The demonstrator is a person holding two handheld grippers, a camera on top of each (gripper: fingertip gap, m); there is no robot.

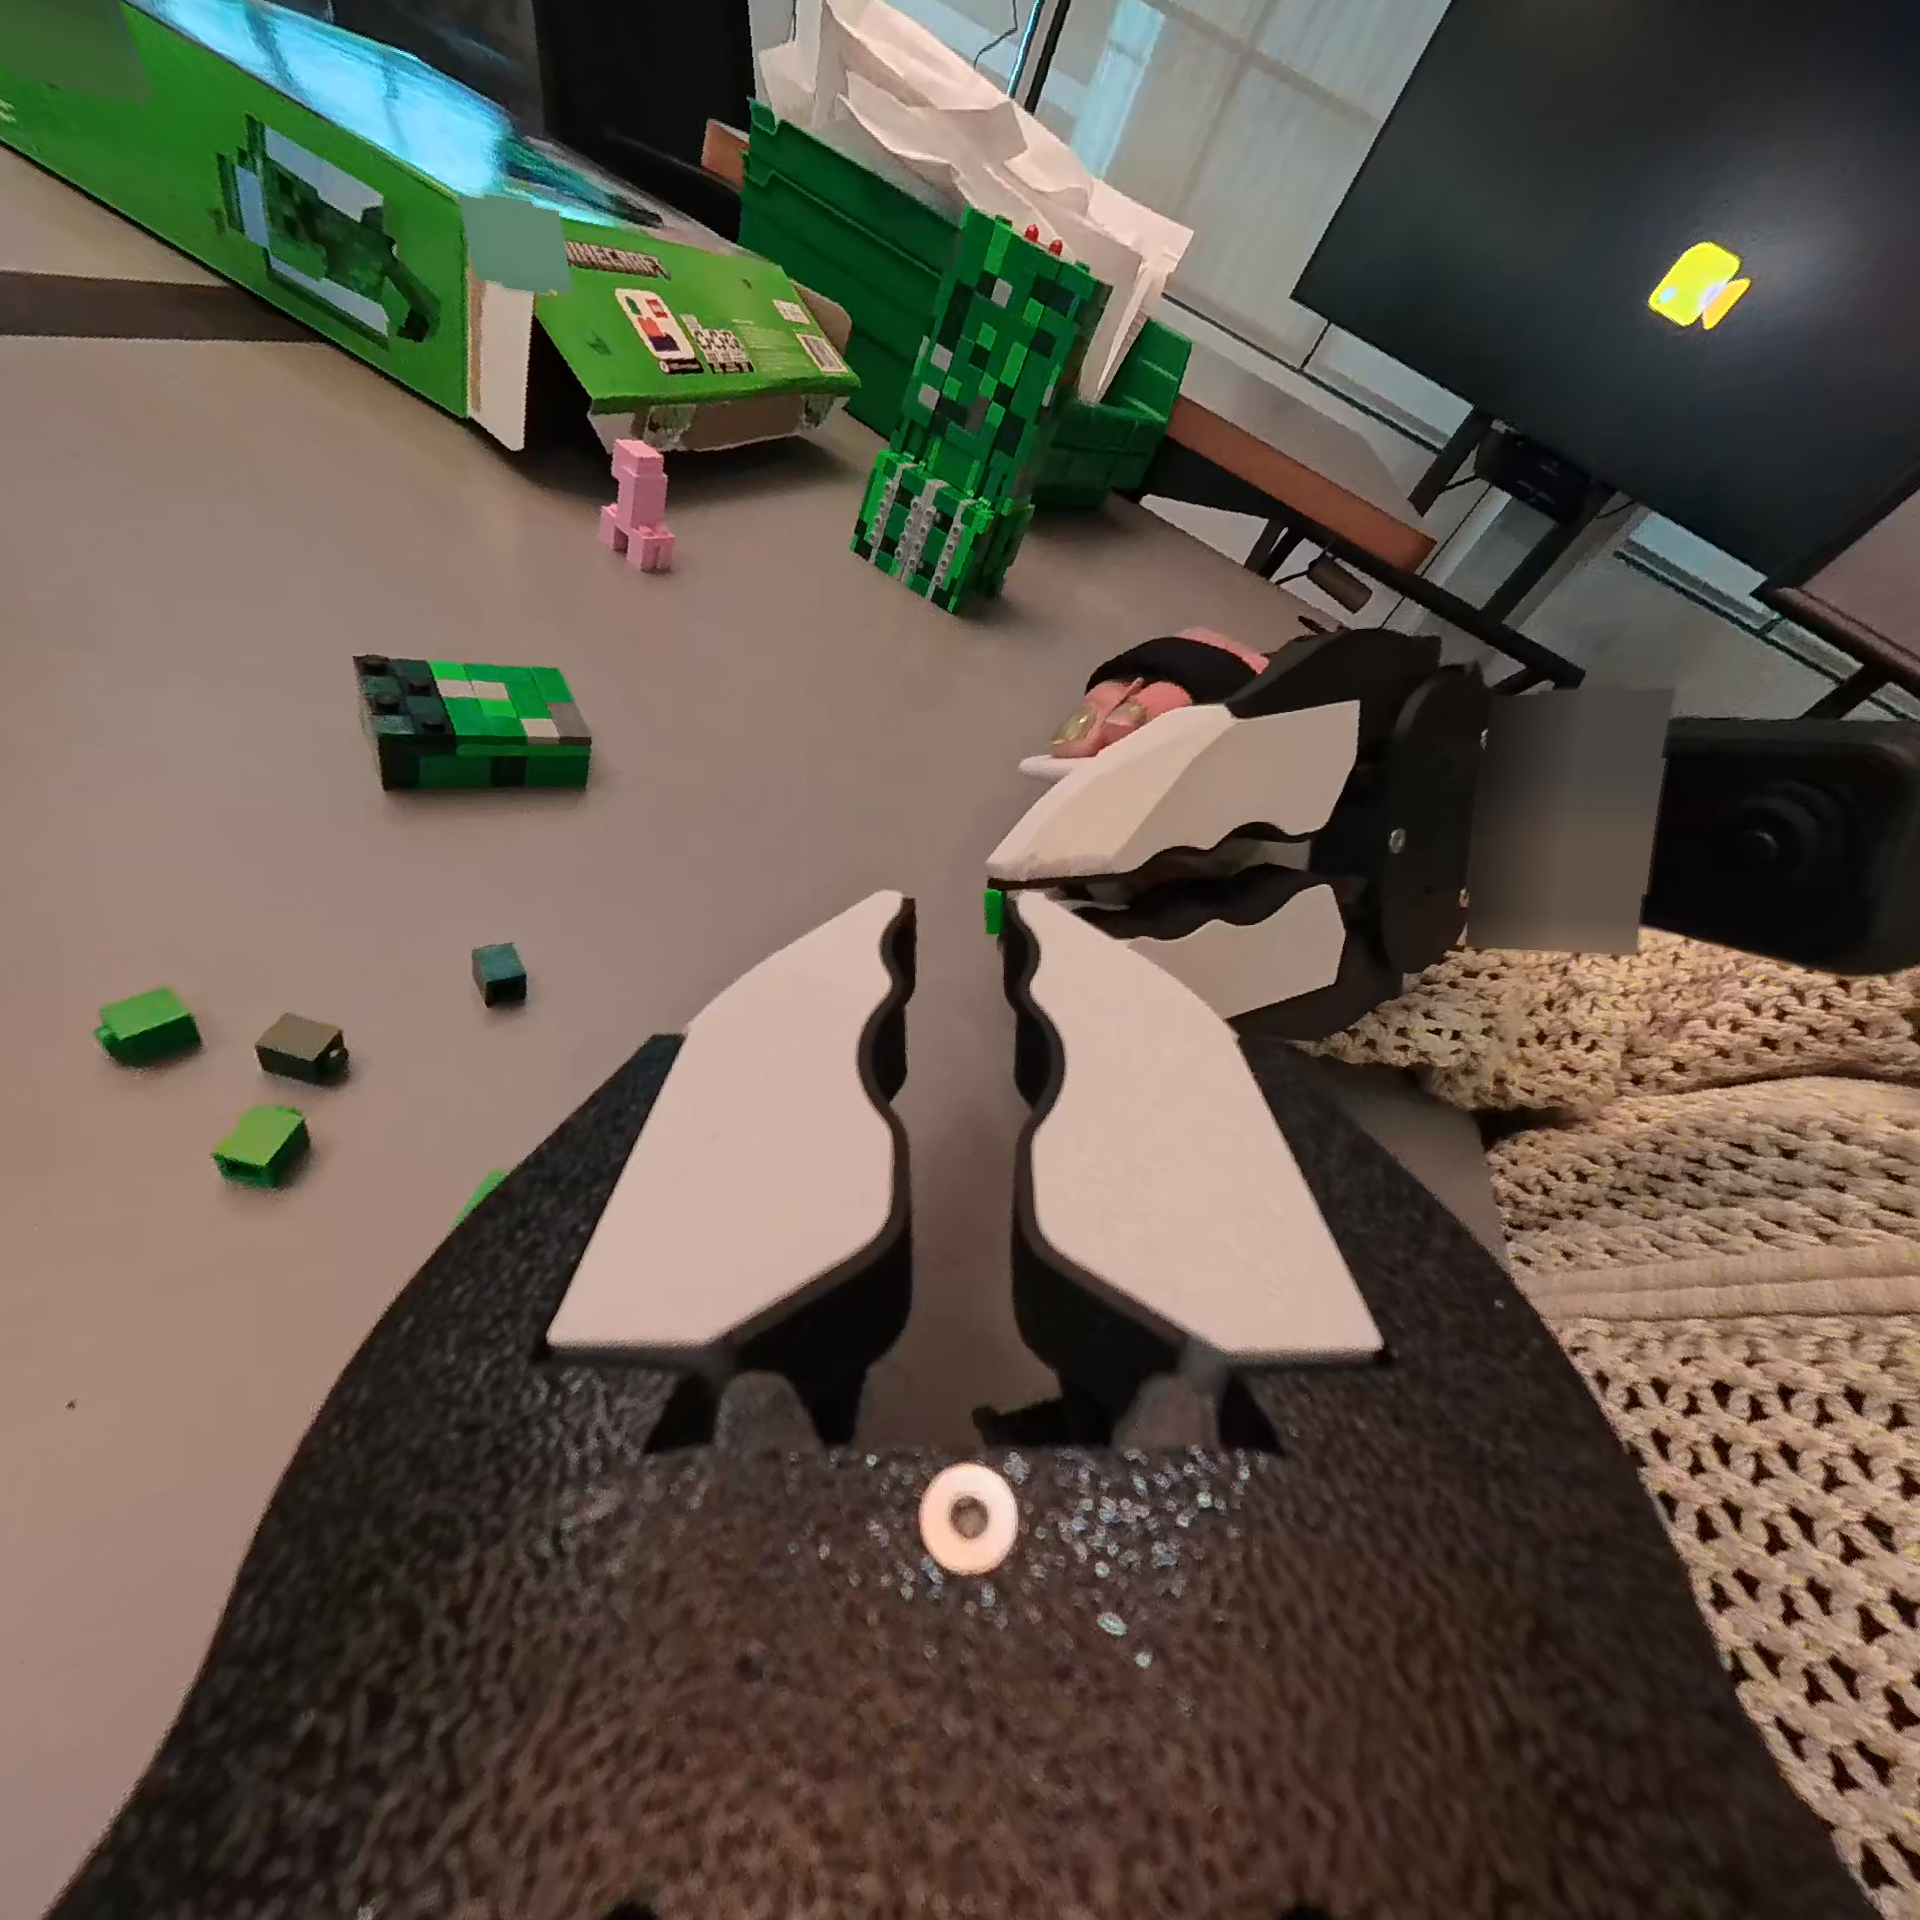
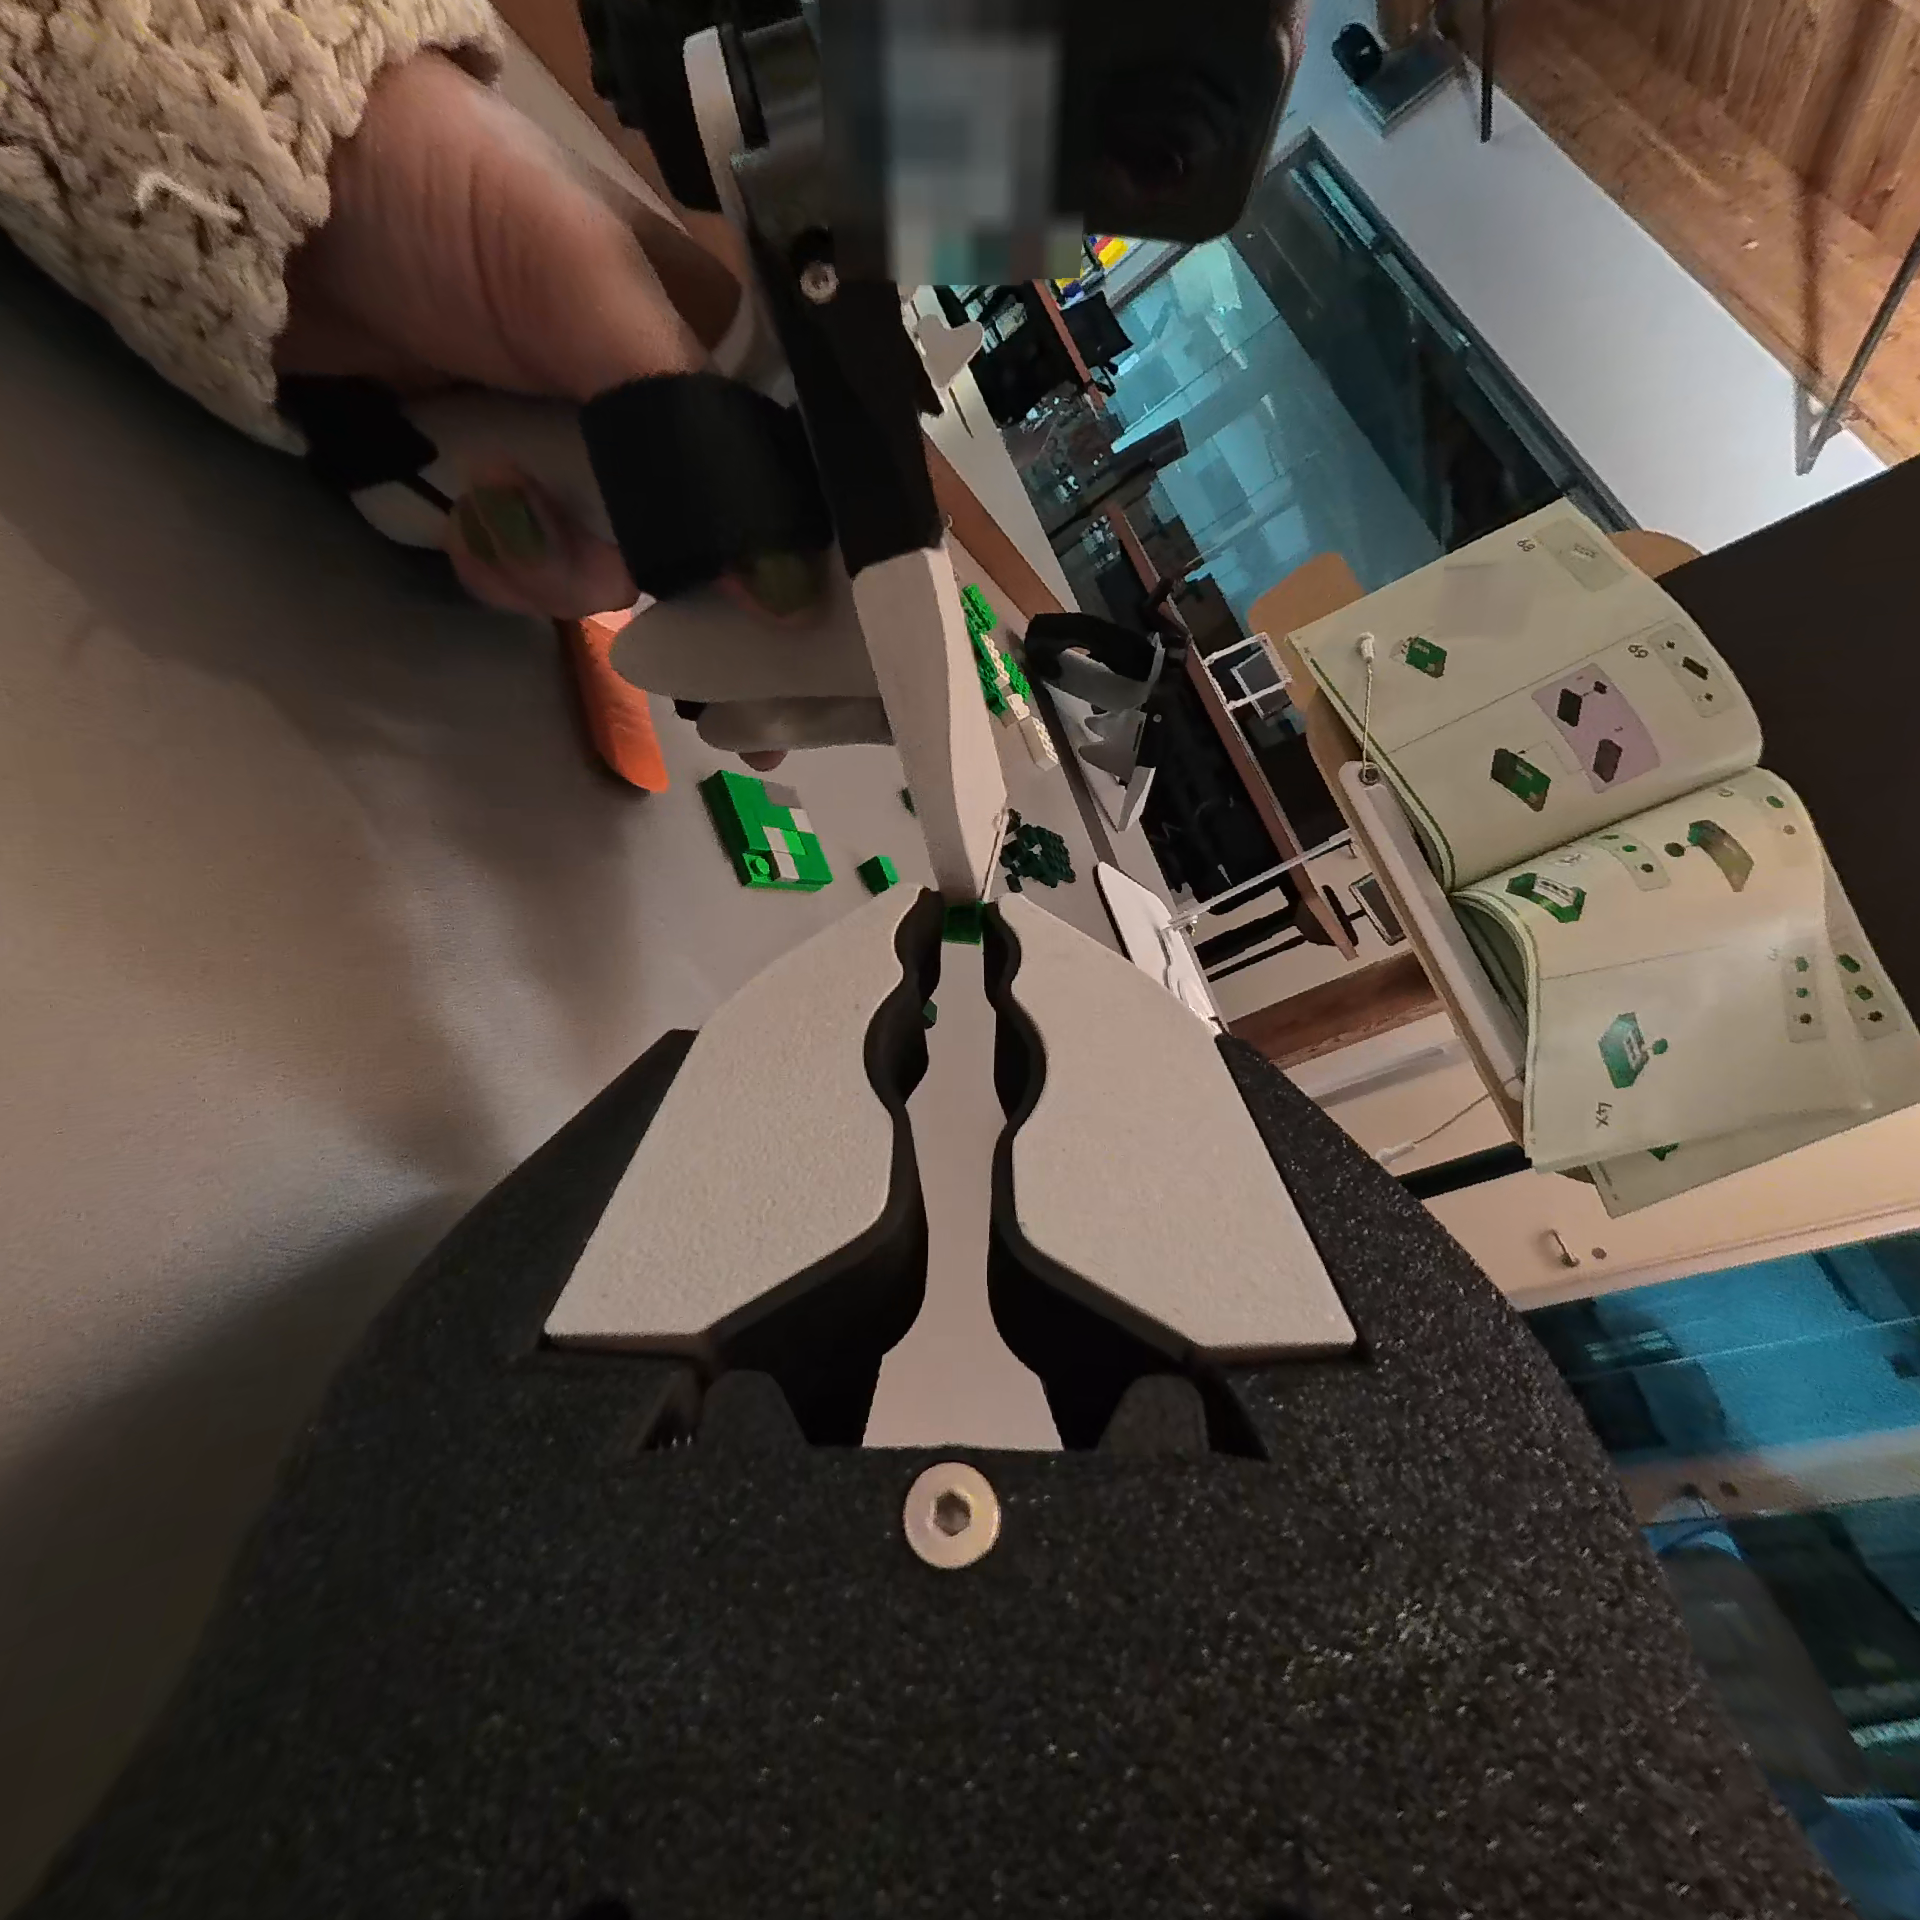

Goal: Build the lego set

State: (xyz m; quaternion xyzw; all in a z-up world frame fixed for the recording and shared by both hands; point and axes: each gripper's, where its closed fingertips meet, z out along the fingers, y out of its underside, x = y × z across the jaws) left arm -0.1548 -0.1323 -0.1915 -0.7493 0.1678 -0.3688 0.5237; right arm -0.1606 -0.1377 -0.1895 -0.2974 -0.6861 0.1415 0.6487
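Observation:
My right gripper (image 2: 961,914) is shut on a small green brick (image 2: 961,923) at its fingertips. In the left wrist view it (image 1: 1003,883) comes in from the right with the brick (image 1: 994,911) showing at its tips. My left gripper (image 1: 966,906) is open by a narrow gap and empty, its right fingertip (image 1: 1029,925) next to the brick. From the right wrist view, the left gripper's finger (image 2: 940,727) points down onto the brick. A flat green and grey assembly (image 1: 478,727) lies on the table to the left. A tall green creeper model (image 1: 966,416) stands farther back.
Loose green and dark bricks (image 1: 301,1049) lie at the left on the grey table (image 1: 260,623). A pink pig figure (image 1: 636,509) and the green box (image 1: 312,229) are behind. The open instruction booklet (image 2: 1610,831), a green plate assembly (image 2: 769,831) and an orange object (image 2: 623,717) show in the right wrist view. From either gripper's tips it is about 35 cm to the tall green creeper model (image 1: 966,416).

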